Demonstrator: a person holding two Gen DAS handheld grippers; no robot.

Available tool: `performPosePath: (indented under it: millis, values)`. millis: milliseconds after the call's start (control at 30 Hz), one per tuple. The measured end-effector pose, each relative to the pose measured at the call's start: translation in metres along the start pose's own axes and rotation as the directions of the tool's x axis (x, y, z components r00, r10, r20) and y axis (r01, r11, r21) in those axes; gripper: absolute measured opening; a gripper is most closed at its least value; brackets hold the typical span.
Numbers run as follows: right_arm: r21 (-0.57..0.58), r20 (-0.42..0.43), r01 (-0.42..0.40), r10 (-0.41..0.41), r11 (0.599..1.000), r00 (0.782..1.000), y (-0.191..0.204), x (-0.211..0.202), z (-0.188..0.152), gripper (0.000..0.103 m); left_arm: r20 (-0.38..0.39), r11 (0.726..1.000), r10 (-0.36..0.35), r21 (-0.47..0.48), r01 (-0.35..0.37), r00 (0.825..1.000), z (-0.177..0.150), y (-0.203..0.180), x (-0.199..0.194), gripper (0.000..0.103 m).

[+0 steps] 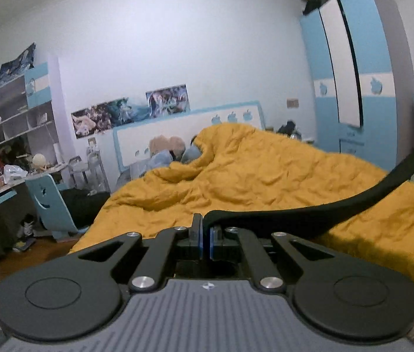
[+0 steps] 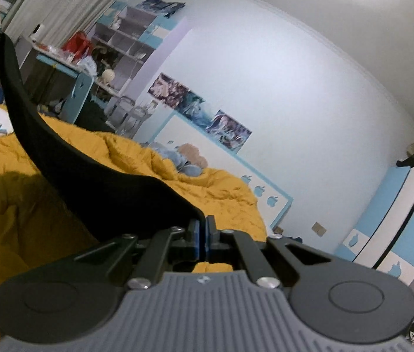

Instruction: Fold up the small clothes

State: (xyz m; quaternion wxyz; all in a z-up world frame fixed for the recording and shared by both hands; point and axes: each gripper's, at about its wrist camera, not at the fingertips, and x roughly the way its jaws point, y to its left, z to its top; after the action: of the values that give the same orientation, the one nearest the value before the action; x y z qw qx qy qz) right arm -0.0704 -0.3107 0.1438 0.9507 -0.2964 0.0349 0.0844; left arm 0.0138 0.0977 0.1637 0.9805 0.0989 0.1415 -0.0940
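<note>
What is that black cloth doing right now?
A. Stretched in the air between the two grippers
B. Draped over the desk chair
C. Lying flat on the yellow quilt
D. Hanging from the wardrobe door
A: the black cloth runs from the shut left gripper up to the right gripper, above the quilt.

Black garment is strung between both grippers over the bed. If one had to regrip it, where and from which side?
Grip the black garment along its top edge, near an end, coming in level from the holder's side as the left gripper and right gripper do. It hangs as a taut, thin band between the shut jaws above the yellow quilt, so that edge is free and reachable; mid-span sags.
</note>
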Motion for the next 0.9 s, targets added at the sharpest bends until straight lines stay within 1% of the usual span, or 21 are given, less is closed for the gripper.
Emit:
performPosePath:
  millis: [100, 167, 267, 333, 367, 500, 667, 800, 900]
  values:
    - [0.030, 0.032, 0.006, -0.007, 1.000, 0.999, -0.007, -0.013, 0.009, 0.000, 0.031, 1.000, -0.002, -0.008, 0.002, 1.000, 0.009, 0.004, -0.005, 0.004]
    - [0.042, 0.031, -0.006, 0.004, 0.999, 1.000, -0.009, -0.011, 0.012, 0.000, 0.027, 1.000, 0.000, 0.009, 0.000, 1.000, 0.012, 0.003, 0.001, 0.004]
    - [0.025, 0.001, -0.028, 0.028, 0.999, 1.000, -0.006, 0.005, 0.008, 0.000, -0.035, 0.999, 0.005, 0.047, -0.004, 0.999, 0.007, -0.001, 0.025, 0.004]
    - [0.017, -0.023, -0.041, 0.042, 0.999, 0.999, -0.004, 0.030, 0.003, 0.000, -0.070, 0.997, 0.028, 0.079, -0.022, 0.997, 0.000, -0.003, 0.046, 0.004]
    - [0.017, -0.030, -0.050, 0.051, 0.999, 0.998, -0.004, 0.041, -0.001, 0.000, -0.088, 0.997, 0.038, 0.075, -0.031, 0.995, -0.004, -0.002, 0.058, 0.004]
    - [0.034, -0.068, -0.095, 0.097, 0.995, 0.993, -0.006, 0.103, -0.016, 0.000, -0.161, 0.996, 0.059, 0.081, -0.046, 0.985, -0.017, 0.006, 0.107, 0.004]
    - [0.021, -0.137, -0.134, 0.135, 0.991, 0.981, -0.005, 0.198, -0.034, 0.000, -0.234, 0.997, 0.034, 0.081, -0.015, 0.972, -0.020, 0.025, 0.178, 0.004]
    - [0.053, -0.198, -0.171, 0.178, 0.984, 0.964, -0.006, 0.271, -0.049, 0.000, -0.292, 0.994, 0.036, 0.109, -0.004, 0.956, -0.022, 0.033, 0.237, 0.004]
    - [0.106, -0.251, -0.189, 0.210, 0.976, 0.945, -0.002, 0.331, -0.063, 0.000, -0.337, 0.995, 0.034, 0.102, 0.000, 0.941, -0.030, 0.036, 0.290, 0.004]
